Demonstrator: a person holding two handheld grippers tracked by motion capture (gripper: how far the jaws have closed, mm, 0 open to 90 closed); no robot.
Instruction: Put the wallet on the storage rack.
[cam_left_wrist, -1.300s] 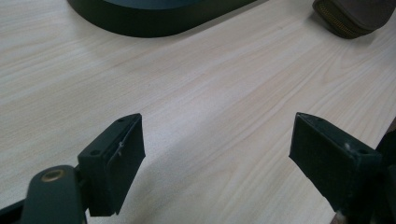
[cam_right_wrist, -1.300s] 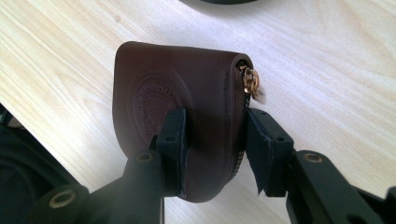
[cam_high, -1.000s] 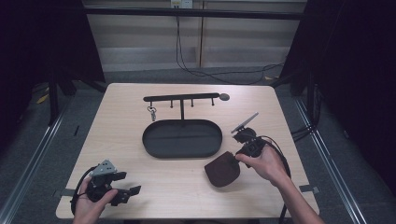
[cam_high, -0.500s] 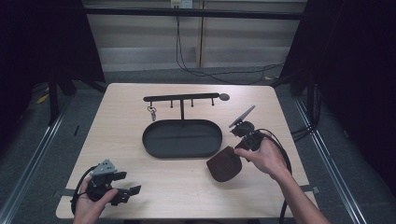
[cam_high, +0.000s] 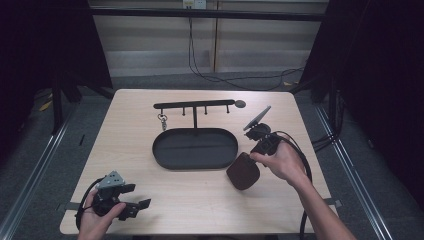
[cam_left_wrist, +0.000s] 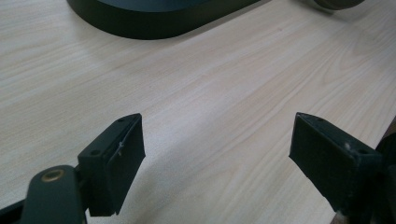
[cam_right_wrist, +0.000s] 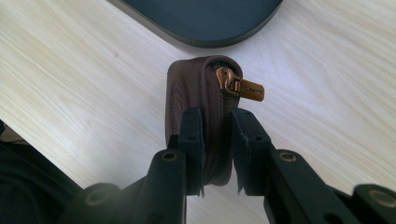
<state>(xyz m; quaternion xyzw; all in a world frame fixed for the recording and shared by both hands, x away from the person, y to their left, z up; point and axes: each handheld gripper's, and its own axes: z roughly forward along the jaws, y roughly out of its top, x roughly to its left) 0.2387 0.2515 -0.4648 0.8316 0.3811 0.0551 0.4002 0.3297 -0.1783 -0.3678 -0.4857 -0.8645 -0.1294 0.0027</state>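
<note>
My left gripper rests at the near left corner of the pale wood-grain bench, jaws spread wide with nothing between them; in the left gripper view there is just bare wood under the gap. It looks idle for this step.

Mid-bench sits the dark oval metal tray, with the black T-shaped hook rack rising from its far rim and a small key ring hanging off the rack's left end.

Right of the tray, my right gripper is clamped on the small round brown leather zip pouch, jaws pinching it edge-on across the zipper seam, brass zipper pull pointing away. The pouch hangs off the bench, just beside the tray's near right rim, not inside it.

Step in hand, I judge: carrying the pouch, likely to the tray. Next move calls for shifting it left over the rim, lowering it, then opening the jaws.
</note>
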